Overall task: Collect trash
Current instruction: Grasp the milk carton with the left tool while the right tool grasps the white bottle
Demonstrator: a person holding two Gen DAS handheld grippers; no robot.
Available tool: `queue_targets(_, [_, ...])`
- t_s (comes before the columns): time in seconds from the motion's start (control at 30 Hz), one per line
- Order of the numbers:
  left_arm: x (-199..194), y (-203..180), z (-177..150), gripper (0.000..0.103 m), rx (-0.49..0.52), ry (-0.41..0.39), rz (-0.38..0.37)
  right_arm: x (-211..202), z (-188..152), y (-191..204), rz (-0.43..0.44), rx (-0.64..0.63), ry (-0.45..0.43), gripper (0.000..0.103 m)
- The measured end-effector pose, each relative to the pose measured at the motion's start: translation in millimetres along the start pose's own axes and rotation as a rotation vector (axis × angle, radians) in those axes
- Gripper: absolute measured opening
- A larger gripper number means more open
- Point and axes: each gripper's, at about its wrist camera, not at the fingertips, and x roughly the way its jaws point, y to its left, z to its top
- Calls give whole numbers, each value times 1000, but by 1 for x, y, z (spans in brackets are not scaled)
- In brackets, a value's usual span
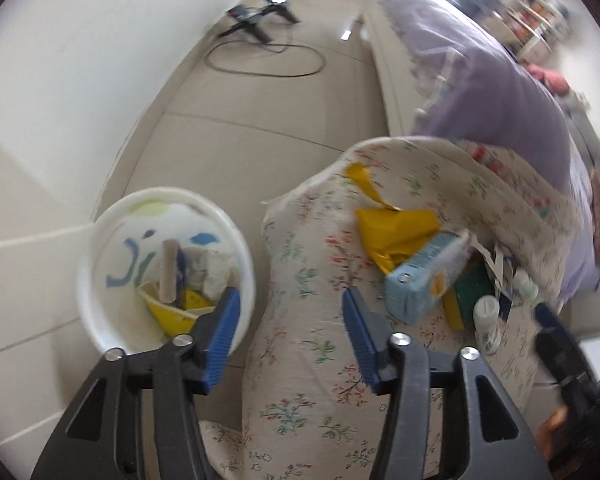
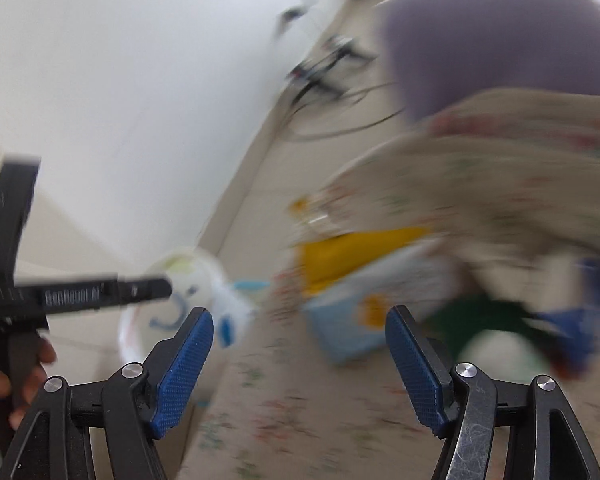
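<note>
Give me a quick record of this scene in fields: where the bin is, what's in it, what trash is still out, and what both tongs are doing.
bin: white bucket on the floor beside the floral bedding
bin contents: yellow wrapper, cardboard tube, crumpled white paper
trash still out: yellow bag, light blue carton, small white bottle, all on the bedding
left tongs: open, empty, over the bedding edge
right tongs: open, empty, pointed at the carton; view blurred
</note>
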Motion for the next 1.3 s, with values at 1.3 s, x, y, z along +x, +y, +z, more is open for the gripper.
queue_targets(1.3, [99, -170, -17, 67, 664, -19, 173, 19, -76, -107, -208, -149, 79, 80])
